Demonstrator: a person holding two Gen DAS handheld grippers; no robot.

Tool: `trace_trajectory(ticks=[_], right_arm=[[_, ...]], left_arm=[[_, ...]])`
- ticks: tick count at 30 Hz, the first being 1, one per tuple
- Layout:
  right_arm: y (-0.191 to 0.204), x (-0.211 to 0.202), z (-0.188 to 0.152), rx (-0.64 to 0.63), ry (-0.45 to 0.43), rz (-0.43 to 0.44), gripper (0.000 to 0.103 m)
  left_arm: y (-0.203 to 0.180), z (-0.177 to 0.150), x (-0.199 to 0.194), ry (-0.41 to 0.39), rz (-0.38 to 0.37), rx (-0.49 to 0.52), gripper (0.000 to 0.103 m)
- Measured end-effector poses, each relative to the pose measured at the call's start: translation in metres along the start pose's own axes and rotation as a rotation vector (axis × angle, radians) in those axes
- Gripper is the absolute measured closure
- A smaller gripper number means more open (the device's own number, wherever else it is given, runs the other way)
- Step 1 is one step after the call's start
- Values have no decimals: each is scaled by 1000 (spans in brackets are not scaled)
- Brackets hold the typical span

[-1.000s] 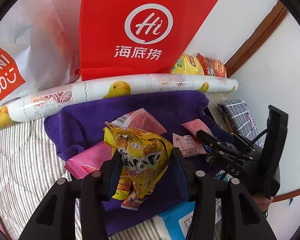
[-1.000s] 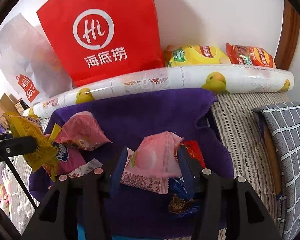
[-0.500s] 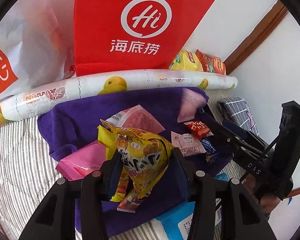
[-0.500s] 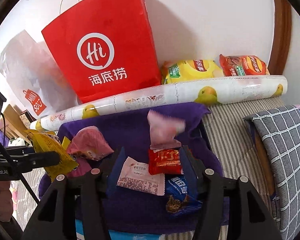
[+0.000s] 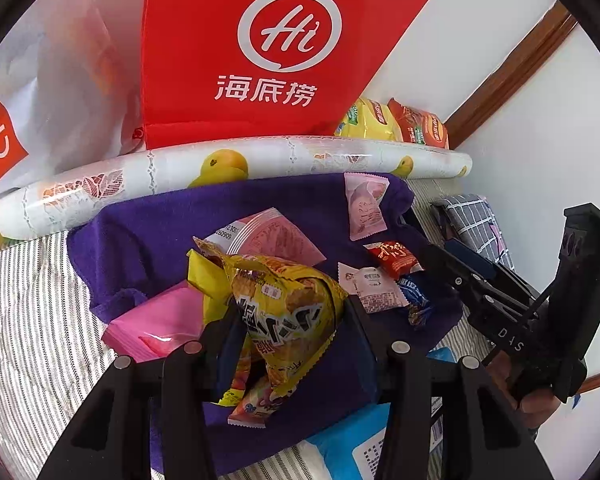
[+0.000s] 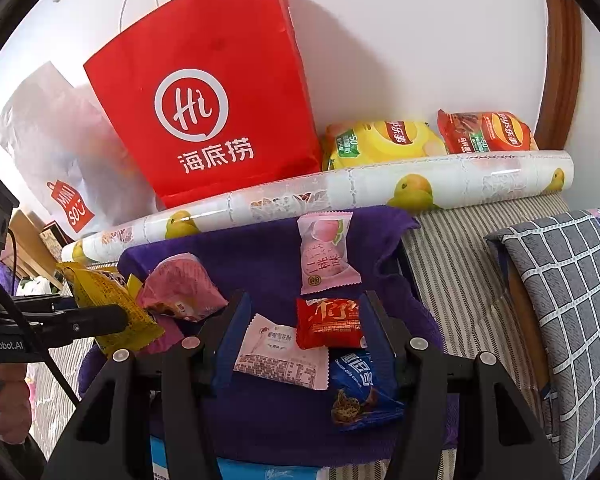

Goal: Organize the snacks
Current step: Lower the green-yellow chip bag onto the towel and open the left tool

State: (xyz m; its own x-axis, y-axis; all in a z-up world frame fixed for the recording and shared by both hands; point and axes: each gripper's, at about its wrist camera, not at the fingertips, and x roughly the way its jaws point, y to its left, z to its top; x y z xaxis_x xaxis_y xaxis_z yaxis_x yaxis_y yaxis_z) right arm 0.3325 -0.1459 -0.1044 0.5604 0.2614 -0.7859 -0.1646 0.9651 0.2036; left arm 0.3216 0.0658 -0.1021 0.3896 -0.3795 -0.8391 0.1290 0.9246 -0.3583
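My left gripper (image 5: 292, 312) is shut on a puffy yellow snack bag (image 5: 284, 304), held above the purple towel (image 5: 160, 240). From the right wrist view the same bag (image 6: 108, 312) shows at the left edge. My right gripper (image 6: 305, 308) stands open and holds nothing. It hovers over a red packet (image 6: 328, 322), a white-pink packet (image 6: 280, 352) and a blue packet (image 6: 360, 392) on the towel (image 6: 252, 256). A pink peach packet (image 6: 326, 256) lies flat at the towel's far edge, also seen from the left wrist view as a pink peach packet (image 5: 366, 210).
A red paper bag (image 6: 208, 112) and a white plastic bag (image 6: 52, 152) stand against the wall behind a duck-print roll (image 6: 380, 184). Yellow (image 6: 380, 140) and red (image 6: 488, 132) chip bags lie behind the roll. A plaid cushion (image 6: 564, 300) sits right, more pink packets (image 5: 160, 320) left.
The right gripper let go of the pink peach packet, which now lies further back on the towel. That gripper pulled back. The left gripper still holds the yellow bag in place.
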Motion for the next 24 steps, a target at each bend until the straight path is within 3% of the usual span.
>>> trace_trajectory(ticks=[24], right_arm=[[0, 5, -2, 0, 14, 0, 47]], left_arm=[[3, 1, 5, 6, -17, -18, 56]])
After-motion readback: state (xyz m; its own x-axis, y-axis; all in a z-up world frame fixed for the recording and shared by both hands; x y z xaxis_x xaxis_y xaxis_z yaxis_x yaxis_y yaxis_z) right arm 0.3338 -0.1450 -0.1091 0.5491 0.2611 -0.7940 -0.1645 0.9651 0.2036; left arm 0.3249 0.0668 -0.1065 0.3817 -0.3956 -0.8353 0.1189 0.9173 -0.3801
